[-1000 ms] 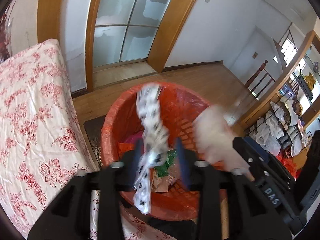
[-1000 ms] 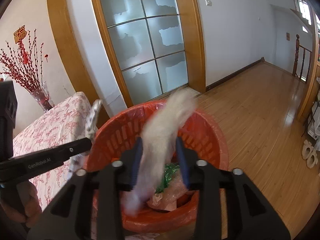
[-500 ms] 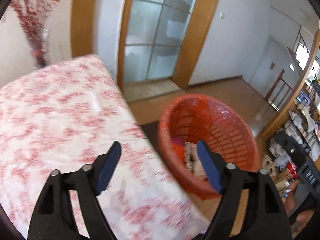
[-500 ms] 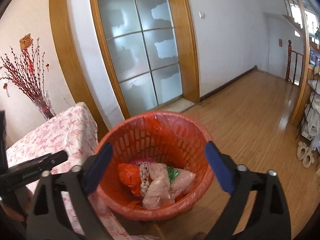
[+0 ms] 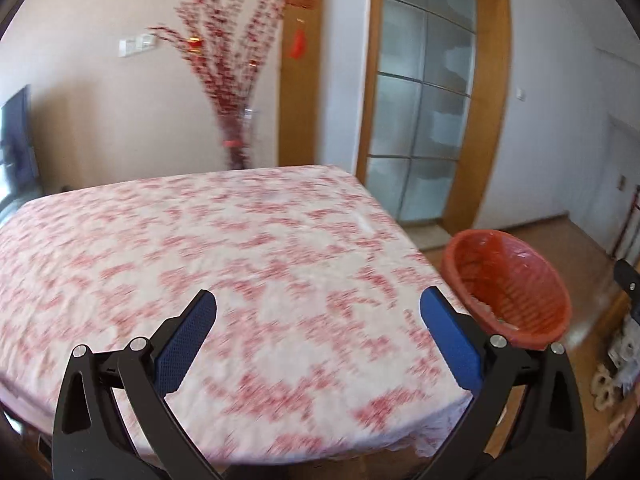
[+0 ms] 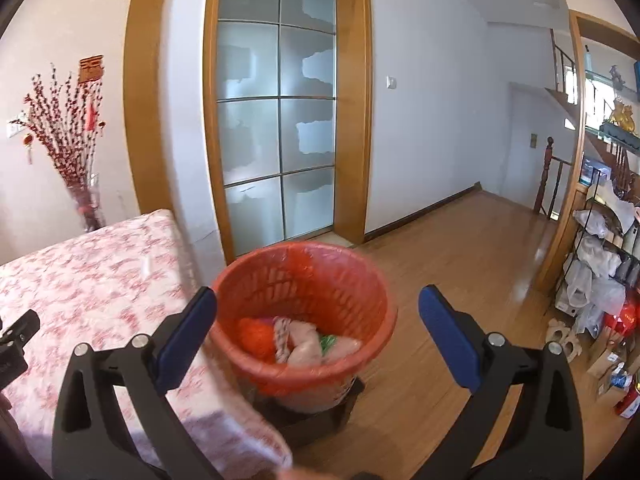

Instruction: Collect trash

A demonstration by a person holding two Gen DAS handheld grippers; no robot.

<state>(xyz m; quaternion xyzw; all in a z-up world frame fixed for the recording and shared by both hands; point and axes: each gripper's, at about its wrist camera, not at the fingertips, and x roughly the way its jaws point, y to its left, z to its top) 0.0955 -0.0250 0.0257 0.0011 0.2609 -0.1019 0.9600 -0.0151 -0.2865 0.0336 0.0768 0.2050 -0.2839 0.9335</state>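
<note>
An orange basket bin (image 6: 352,280) stands on the wooden floor beside the table. It holds several pieces of trash (image 6: 304,340): a spotted wrapper, pale plastic, something green and something orange. My right gripper (image 6: 318,334) is open and empty, above and in front of the bin. My left gripper (image 5: 318,340) is open and empty over the table with the red-flowered cloth (image 5: 200,248). The bin (image 5: 516,284) shows at the right in the left wrist view. Part of the left gripper (image 6: 16,340) shows at the left edge of the right wrist view.
A vase of red branches (image 5: 236,92) stands behind the table. A frosted glass door (image 6: 276,128) is behind the bin. A rack with bags (image 6: 600,264) stands at the right. A small dark stand (image 6: 320,412) is under the bin.
Both grippers opened and dropped the spotted wrapper and the pale plastic into the bin. The left gripper then swung left over the table. The right gripper drew back from the bin.
</note>
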